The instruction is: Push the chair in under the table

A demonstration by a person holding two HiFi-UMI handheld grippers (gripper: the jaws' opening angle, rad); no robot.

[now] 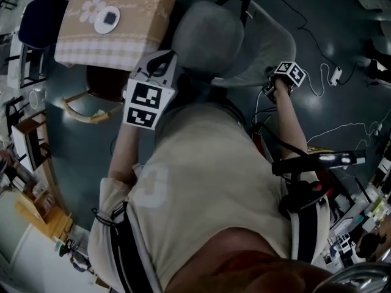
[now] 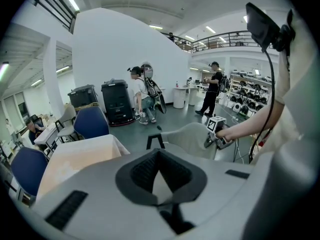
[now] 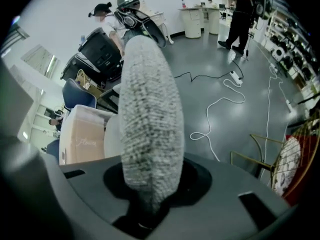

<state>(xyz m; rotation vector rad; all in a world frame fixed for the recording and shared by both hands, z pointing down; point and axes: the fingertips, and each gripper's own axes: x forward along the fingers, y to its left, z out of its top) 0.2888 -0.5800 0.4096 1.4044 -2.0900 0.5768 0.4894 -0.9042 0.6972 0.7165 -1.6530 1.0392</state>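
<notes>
The chair [image 1: 211, 38] looks big & prob. too heavy to lift, so I think a slow push is best. Its grey cover looks soft & fuzzy over a stiff shell, so it's not slippery & won't break. I think the best place to hold is the top edge of the back, one side each.

My R gripper [image 3: 150, 196] is partly closed, w/ that fuzzy edge right between the jaws, squeezed tight. My L gripper [image 2: 160, 181] is shut all the way & grips nothing. In the head view it sits at the chair's left edge; can't tell if it touches.

The chair is at the top middle of the head view, just beside the table [image 1: 104, 54] at the upper left.
</notes>
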